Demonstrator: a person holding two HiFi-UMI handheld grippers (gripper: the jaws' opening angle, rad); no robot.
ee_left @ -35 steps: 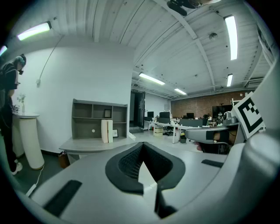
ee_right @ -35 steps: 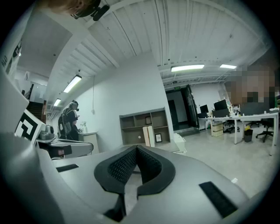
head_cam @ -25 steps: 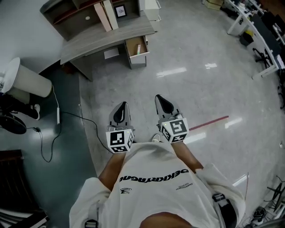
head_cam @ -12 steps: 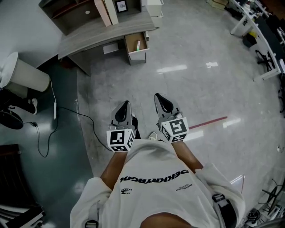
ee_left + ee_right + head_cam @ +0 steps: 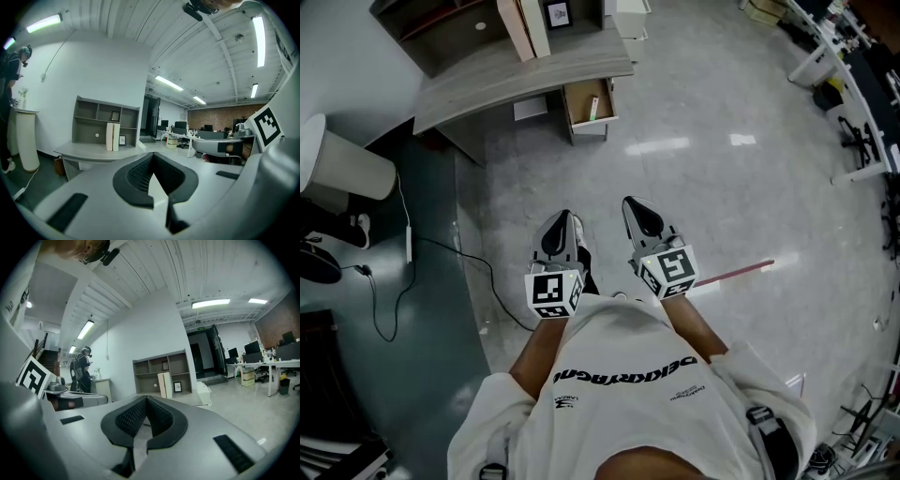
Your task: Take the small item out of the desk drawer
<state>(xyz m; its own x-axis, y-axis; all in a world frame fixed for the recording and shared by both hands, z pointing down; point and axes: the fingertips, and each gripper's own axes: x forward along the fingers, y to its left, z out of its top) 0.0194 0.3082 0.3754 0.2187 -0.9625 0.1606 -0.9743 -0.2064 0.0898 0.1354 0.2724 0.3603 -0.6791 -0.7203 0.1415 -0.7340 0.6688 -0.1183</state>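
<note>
Two grippers sit side by side close in front of the person's chest, well back from the desk (image 5: 516, 75). Left gripper (image 5: 560, 223) is clenched, its pads meeting at the tips with nothing between them. Right gripper (image 5: 639, 210) is clenched the same way and is also empty. Far ahead of both, across a stretch of floor (image 5: 722, 187), the drawer (image 5: 581, 124) stands pulled out from under the desk. The small item (image 5: 592, 106) lies inside the drawer, untouched. It looks like a slim green-and-white piece, though it is too small to tell for sure. On the desk beyond the drawer, a shelf unit (image 5: 441, 33) stands with books (image 5: 523, 26) and a frame (image 5: 556, 14) beside it. Just right of the right gripper, a red line (image 5: 736, 272) runs across the floor.
</note>
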